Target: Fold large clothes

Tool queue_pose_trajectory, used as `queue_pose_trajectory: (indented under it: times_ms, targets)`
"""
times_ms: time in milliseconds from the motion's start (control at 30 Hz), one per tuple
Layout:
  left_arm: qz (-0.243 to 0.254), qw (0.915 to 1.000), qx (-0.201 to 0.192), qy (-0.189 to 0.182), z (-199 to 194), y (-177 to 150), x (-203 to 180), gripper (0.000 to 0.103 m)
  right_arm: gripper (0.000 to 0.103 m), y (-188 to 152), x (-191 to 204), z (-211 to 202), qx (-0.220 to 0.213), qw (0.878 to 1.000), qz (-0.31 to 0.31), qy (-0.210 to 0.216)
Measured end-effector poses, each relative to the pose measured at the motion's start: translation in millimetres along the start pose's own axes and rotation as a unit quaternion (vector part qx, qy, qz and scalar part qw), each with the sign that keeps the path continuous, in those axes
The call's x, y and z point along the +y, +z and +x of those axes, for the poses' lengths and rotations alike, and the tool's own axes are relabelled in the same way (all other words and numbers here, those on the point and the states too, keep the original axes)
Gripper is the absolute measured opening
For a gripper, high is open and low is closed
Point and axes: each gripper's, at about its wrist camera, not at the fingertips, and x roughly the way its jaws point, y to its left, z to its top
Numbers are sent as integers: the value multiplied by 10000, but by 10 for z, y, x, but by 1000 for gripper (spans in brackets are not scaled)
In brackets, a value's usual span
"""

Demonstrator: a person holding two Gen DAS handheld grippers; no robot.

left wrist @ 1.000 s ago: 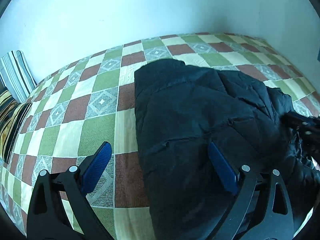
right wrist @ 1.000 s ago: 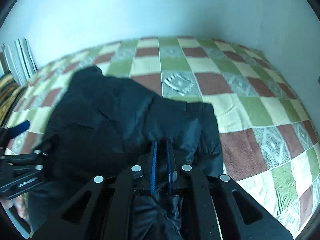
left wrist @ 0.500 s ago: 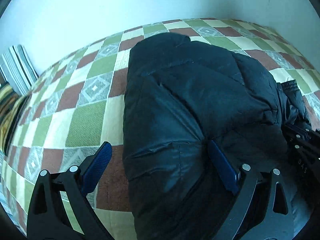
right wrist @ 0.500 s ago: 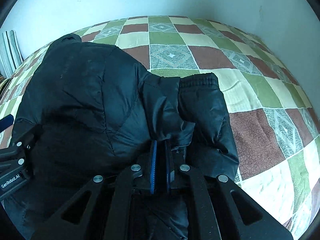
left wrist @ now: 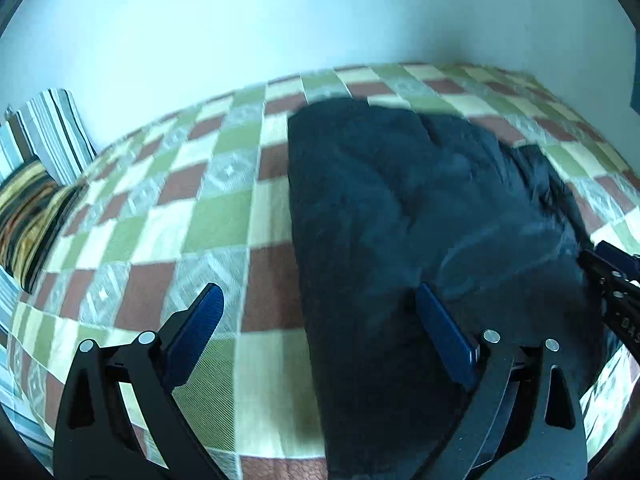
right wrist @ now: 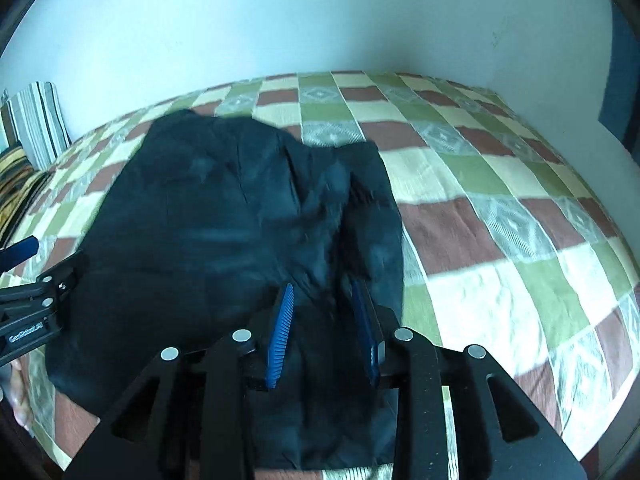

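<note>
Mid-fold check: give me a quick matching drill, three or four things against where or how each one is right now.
Things:
1. black jacket
2. striped pillow
3. left gripper
4. right gripper

States:
A. jaws opening, fabric between them
B. propped against the wall
C. wide open, one finger over the checkered bedspread
D. heaped on the bed

Pairs: 1-D, 2-B, 3-C, 4-A

A black puffy jacket (right wrist: 224, 220) lies bunched and partly folded on the checkered bed.

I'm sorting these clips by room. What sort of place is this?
Most likely a bedroom: a bed with a checked bedspread set into a wall corner, striped pillows at one end, and a black padded jacket lying on it.
</note>
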Motion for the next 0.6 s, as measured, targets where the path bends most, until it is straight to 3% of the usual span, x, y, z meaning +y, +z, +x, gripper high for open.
queue_pose_trajectory:
  times_ms: [200,600]
  targets:
    - [114,9999,52,-82,197,-105,-110,97,33,-153,-40,336,368,9993,36,-3]
    - [-72,9995,155,-277,413,-210,-148,97,34,-211,-106,477,347,9991,220,40]
